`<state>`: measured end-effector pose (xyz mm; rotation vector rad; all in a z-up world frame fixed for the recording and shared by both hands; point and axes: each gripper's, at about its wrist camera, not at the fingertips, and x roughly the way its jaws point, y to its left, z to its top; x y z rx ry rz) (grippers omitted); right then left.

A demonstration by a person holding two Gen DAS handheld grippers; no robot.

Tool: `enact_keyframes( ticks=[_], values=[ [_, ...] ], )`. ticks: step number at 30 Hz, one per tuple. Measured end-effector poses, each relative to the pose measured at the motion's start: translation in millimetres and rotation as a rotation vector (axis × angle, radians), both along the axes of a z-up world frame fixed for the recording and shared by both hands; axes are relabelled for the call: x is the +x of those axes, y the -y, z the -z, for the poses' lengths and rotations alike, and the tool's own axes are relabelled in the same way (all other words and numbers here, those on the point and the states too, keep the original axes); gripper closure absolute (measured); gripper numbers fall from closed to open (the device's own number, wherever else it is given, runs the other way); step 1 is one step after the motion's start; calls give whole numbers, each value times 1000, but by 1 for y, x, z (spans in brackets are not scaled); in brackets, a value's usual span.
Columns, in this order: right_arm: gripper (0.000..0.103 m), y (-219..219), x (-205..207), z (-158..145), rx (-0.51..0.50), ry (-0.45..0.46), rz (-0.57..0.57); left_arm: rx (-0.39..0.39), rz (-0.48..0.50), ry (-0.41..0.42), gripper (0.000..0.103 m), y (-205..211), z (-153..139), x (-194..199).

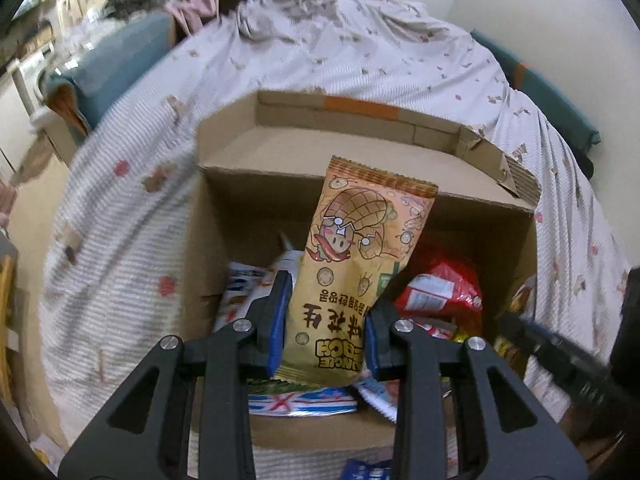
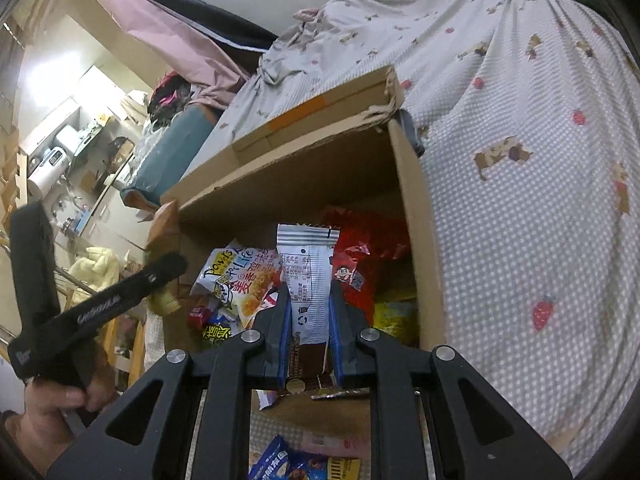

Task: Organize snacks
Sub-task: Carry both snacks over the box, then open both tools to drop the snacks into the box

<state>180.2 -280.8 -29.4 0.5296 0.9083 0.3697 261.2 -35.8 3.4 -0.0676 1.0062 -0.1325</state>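
A cardboard box (image 1: 240,216) is sitting open on the bed (image 1: 360,60), already holding loose snack packets. Over it, the left gripper (image 1: 326,332) is pinching a tan peanut packet (image 1: 360,264) near its lower seal with narrowly set jaws; light and crinkly, it is probably slippery. The right gripper (image 2: 310,344), jaws nearly closed, is clamping a slim white bar wrapper (image 2: 306,276), likely fragile inside.

Both wrist cams sit right behind their own fingers, angled down and close over the open cardboard box (image 1: 240,200) on the bedspread (image 1: 360,64), the left view from its near-left side, the right view from beside its right wall, sharing that box's inside.
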Motion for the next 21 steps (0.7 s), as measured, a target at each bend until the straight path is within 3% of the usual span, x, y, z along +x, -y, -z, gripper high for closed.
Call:
enact_keyframes(
  ticks=[10, 21],
  values=[
    [86, -11, 5, 12, 4, -47, -43, 55, 8, -29, 73, 24, 12, 23],
    [85, -8, 9, 14, 22, -69, -38, 92, 7, -52, 72, 22, 15, 19]
  ],
)
